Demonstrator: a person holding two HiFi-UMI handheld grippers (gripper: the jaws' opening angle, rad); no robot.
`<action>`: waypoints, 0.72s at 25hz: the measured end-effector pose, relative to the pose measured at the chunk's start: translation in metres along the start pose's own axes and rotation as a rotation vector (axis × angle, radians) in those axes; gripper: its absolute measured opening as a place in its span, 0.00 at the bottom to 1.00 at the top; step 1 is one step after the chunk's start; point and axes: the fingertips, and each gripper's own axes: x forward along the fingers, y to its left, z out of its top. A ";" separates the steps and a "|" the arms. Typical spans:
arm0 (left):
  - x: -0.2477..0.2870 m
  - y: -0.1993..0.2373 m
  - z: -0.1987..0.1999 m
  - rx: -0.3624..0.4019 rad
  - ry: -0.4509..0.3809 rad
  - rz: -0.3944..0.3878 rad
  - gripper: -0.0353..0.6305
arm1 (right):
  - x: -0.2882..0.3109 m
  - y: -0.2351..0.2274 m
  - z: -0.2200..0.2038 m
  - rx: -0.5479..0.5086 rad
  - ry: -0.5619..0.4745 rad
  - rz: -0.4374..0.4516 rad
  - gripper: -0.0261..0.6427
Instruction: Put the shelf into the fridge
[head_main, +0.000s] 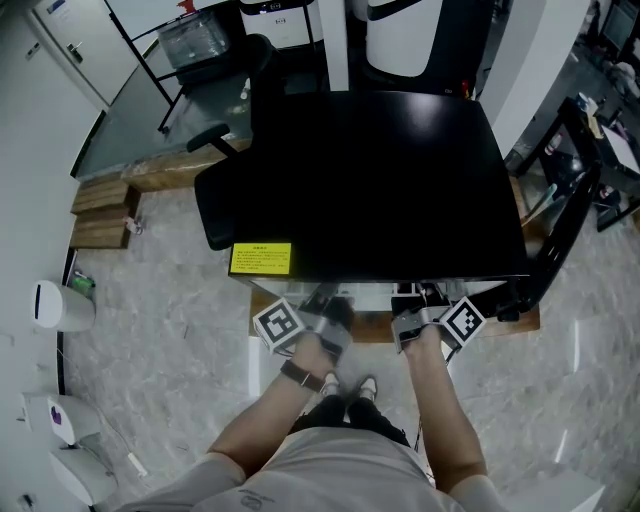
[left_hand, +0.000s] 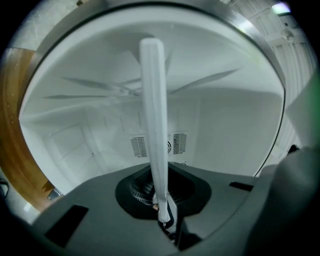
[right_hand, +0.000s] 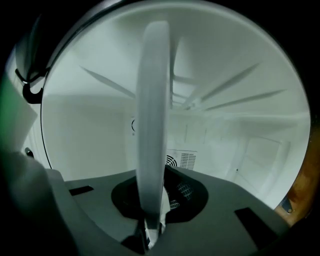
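The fridge (head_main: 380, 180) is a low black box seen from above, with its opening facing me. Both grippers reach into that opening under the top's front edge. My left gripper (head_main: 325, 318) and right gripper (head_main: 418, 322) are each shut on the shelf. In the left gripper view the shelf (left_hand: 154, 125) shows edge-on as a white strip running from the left gripper (left_hand: 165, 217) into the white fridge interior (left_hand: 225, 125). The right gripper view shows the same shelf (right_hand: 152, 125) clamped in the right gripper (right_hand: 150, 230). From the head view the shelf is hidden.
A back-wall vent (left_hand: 177, 144) sits low inside the fridge. A black office chair (head_main: 225, 190) stands against the fridge's left side. Wooden blocks (head_main: 100, 210) and a white bin (head_main: 55, 305) lie left. A black frame (head_main: 570, 200) stands right.
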 end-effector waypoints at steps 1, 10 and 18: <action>0.002 0.000 0.001 0.000 -0.003 0.001 0.10 | 0.002 0.000 0.001 -0.001 0.000 0.001 0.11; 0.016 -0.001 0.014 -0.012 -0.032 -0.006 0.10 | 0.019 -0.001 0.008 0.003 -0.033 -0.010 0.11; 0.026 0.000 0.020 -0.012 -0.048 -0.012 0.10 | 0.041 0.037 0.005 0.051 -0.053 0.116 0.11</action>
